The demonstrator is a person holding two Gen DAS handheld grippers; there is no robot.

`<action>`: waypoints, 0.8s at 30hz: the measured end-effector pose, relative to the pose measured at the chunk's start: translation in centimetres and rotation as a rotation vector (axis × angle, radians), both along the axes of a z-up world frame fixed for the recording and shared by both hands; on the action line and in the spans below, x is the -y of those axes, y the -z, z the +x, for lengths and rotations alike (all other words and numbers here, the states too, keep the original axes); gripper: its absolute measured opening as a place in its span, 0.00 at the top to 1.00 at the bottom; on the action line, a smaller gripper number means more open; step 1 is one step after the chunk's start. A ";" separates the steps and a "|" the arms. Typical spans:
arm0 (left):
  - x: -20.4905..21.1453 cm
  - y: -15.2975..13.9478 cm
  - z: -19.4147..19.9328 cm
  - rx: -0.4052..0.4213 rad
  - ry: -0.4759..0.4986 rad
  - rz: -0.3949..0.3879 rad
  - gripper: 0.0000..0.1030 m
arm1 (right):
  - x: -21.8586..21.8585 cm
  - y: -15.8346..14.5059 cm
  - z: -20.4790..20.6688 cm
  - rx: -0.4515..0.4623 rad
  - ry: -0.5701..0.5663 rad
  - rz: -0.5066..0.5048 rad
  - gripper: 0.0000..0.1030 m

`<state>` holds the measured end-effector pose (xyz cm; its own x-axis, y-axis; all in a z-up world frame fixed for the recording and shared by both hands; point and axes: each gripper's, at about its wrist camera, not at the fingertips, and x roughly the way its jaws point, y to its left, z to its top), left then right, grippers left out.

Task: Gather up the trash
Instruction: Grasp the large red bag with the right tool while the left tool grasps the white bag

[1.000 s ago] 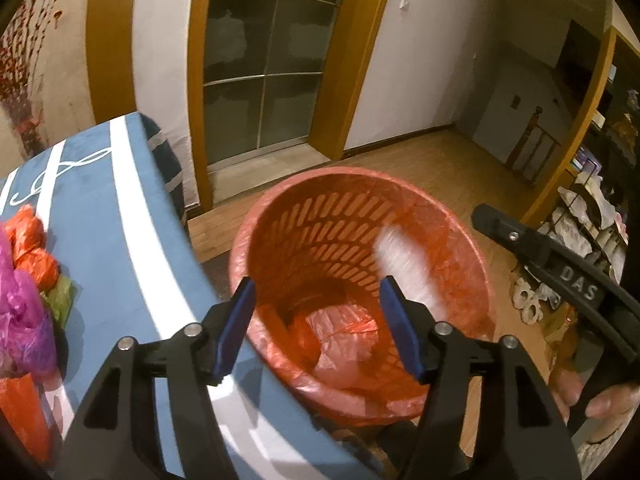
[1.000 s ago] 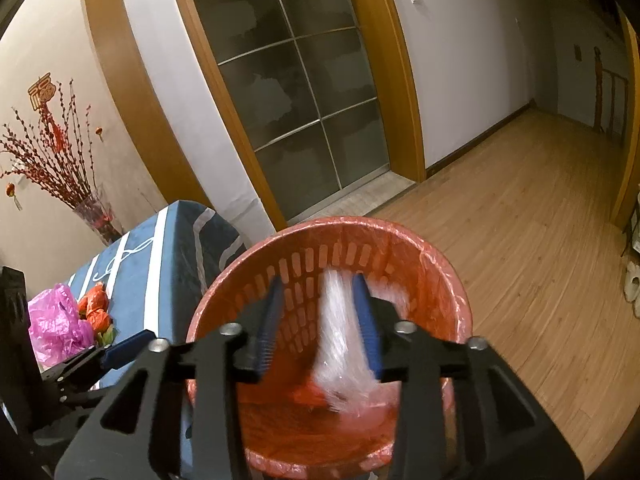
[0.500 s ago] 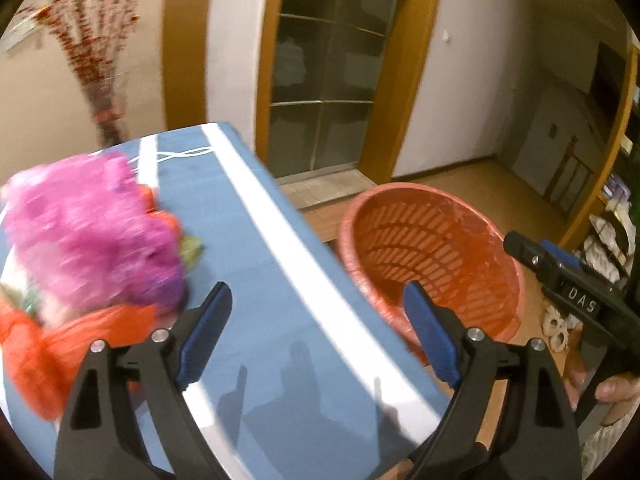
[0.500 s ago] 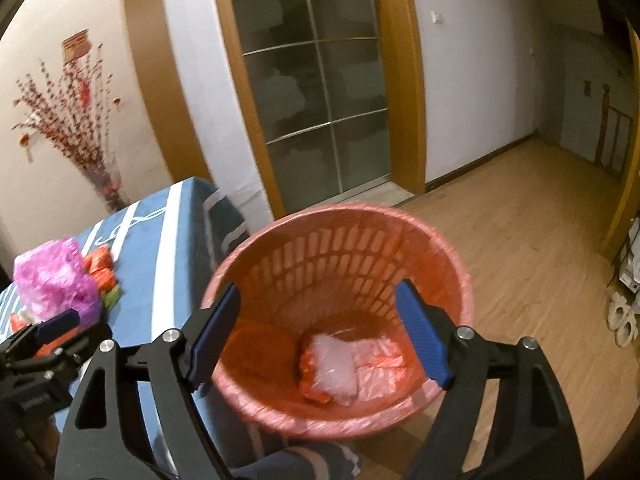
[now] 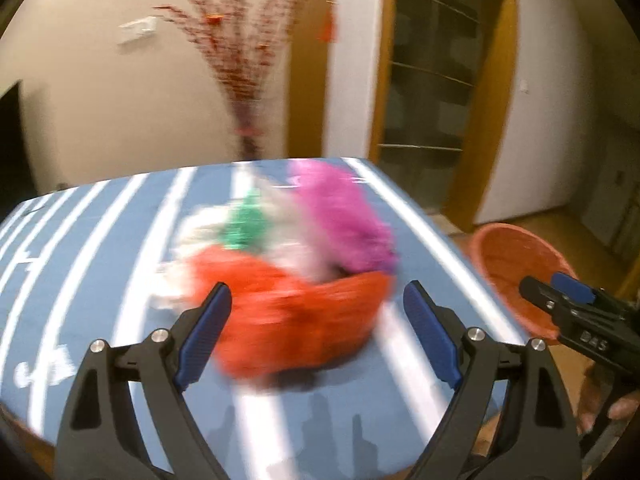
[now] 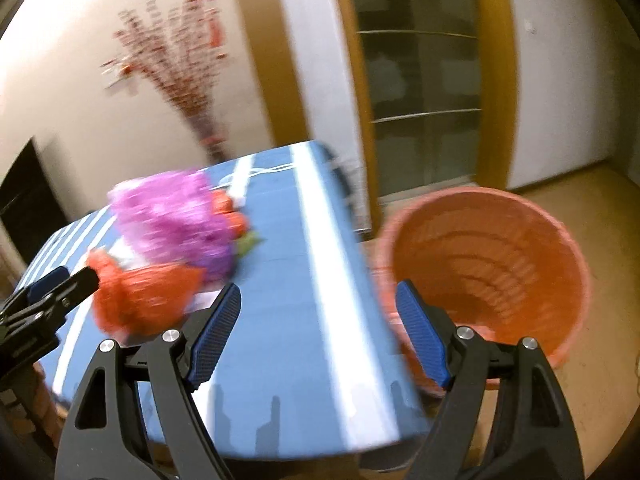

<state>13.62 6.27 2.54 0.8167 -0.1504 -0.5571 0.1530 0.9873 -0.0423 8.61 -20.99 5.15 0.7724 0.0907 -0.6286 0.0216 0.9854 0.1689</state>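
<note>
A blurred heap of plastic trash lies on the blue striped table: an orange-red bag in front, a pink bag behind it, green scraps and whitish plastic. My left gripper is open just short of the orange-red bag, nothing between its fingers. The right gripper is open too, empty, over the table's right edge. The orange basket stands on the floor to its right. In that view the pink bag and orange-red bag lie left.
A vase of red branches stands behind the table by the wall. Glass sliding doors in a wooden frame are beyond the basket. Wooden floor spreads to the right. A hand holds the right gripper at the left view's edge.
Both grippers opened over the basket and dropped the clear plastic into it. Both then swung left toward the table; the left one now faces the trash heap.
</note>
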 end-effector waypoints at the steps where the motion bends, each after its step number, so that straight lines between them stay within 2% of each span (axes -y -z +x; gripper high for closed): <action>1: -1.1 0.0 0.0 0.002 -0.029 0.002 0.16 | -1.3 0.0 0.1 0.000 -0.034 0.006 0.24; 5: -6.1 0.5 -0.1 -0.014 -0.144 -0.017 0.16 | -5.8 -0.2 0.4 0.005 -0.146 0.026 0.25; 7: -8.4 0.7 -0.1 -0.020 -0.192 -0.033 0.16 | -8.2 -0.2 0.7 0.008 -0.203 0.019 0.29; 12: -13.0 1.4 -0.2 -0.043 -0.278 -0.074 0.16 | -12.7 0.1 1.8 0.003 -0.297 0.009 0.34; 19: -16.0 2.7 -0.1 -0.082 -0.317 -0.105 0.16 | -16.1 1.0 3.4 -0.003 -0.326 -0.011 0.33; 24: -16.7 3.7 0.1 -0.111 -0.319 -0.133 0.16 | -17.3 3.0 4.4 -0.055 -0.339 -0.083 0.33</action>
